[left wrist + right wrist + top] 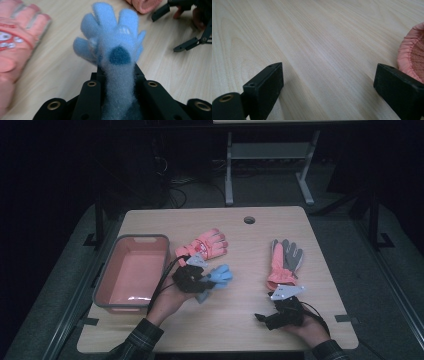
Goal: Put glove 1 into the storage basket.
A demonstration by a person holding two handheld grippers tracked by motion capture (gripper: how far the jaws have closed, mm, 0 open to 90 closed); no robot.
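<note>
Wooden table: light grain, with a round cable hole near the far edge.

Pink bin: rectangular, grey-rimmed, on the left part of the table, nothing visible inside it.

Blue fleece glove: small and fluffy, with a darker blue patch at the palm. It is pinched at the cuff between the jaws of the left gripper, its fingers fanned out past the jaw tips and pointing right. It sits near the table's middle, just right of the bin. In the left gripper view the glove rises straight out from between the two black jaws, which press on it from both sides.

Pink patterned glove: lies flat just beyond the left gripper, fingers pointing far-right. In the left gripper view it lies at the left edge.

Pink-and-grey glove: lies flat on the right part of the table, grey fingers pointing far, cuff toward the near side.

Right gripper: held low at the near right, just near of that glove's cuff. In the right gripper view its jaws are spread wide over bare wood, with the gathered pink cuff just beside the right-hand jaw.

Person: plaid sleeve on the left forearm.
</note>
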